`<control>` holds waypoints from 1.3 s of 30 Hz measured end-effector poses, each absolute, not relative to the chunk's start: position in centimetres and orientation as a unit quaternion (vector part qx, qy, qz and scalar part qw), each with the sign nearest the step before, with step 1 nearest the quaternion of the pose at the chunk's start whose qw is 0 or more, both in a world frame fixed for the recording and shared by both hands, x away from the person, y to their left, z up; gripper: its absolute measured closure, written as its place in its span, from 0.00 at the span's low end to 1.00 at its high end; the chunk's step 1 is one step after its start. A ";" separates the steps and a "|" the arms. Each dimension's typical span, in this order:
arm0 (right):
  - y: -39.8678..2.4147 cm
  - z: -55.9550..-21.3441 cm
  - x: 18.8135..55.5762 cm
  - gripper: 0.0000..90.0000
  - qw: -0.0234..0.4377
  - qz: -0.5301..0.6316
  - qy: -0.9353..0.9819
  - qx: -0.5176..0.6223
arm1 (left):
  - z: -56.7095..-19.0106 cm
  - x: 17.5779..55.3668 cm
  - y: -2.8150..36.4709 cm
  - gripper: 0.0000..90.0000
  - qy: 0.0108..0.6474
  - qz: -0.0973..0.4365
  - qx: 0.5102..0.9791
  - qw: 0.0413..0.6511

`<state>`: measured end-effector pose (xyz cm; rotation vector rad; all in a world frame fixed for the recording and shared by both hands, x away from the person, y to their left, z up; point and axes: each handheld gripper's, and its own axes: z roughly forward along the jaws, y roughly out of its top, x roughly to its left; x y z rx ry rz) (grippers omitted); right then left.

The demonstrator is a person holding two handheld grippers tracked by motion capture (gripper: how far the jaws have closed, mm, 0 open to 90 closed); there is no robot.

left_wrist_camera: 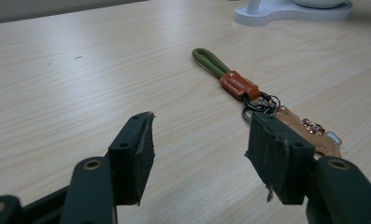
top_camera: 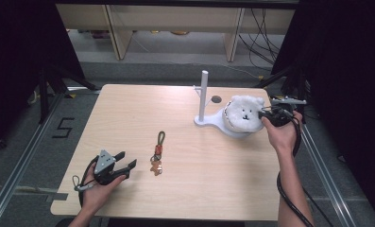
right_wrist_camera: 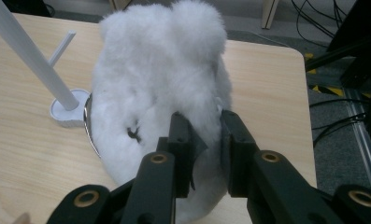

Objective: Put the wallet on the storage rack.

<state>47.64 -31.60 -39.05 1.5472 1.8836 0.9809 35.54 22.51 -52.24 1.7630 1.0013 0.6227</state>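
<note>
A white plush bear lies on the dish end of a white stand at the table's right side. My right gripper meets it from the right and is shut on its edge. In the right gripper view the fluffy bear bulges above my right gripper, with a fold of fur pinched between the jaws. A keychain with a green loop, an orange tag and a brown charm lies mid-table. My left gripper rests open just left of it. In the left gripper view the keychain runs past the right jaw of my left gripper.
The stand's thin pole rises left of the bear, with a short side peg. Its flat base lies far behind the keychain. A small dark hole marks the tabletop behind the stand. Beyond the far table edge are shelf legs and cables.
</note>
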 end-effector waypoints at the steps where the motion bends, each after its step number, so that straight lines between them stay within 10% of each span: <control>1: -31.5 -39.0 48.2 0.85 0.263 0.348 0.707 0.556 | -52.2 35.5 22.5 0.44 0.412 0.257 0.725 0.488; 39: -32.0 -40.5 49.4 0.54 0.280 0.340 0.686 0.579 | -52.2 35.5 22.5 0.44 0.412 0.255 0.725 0.489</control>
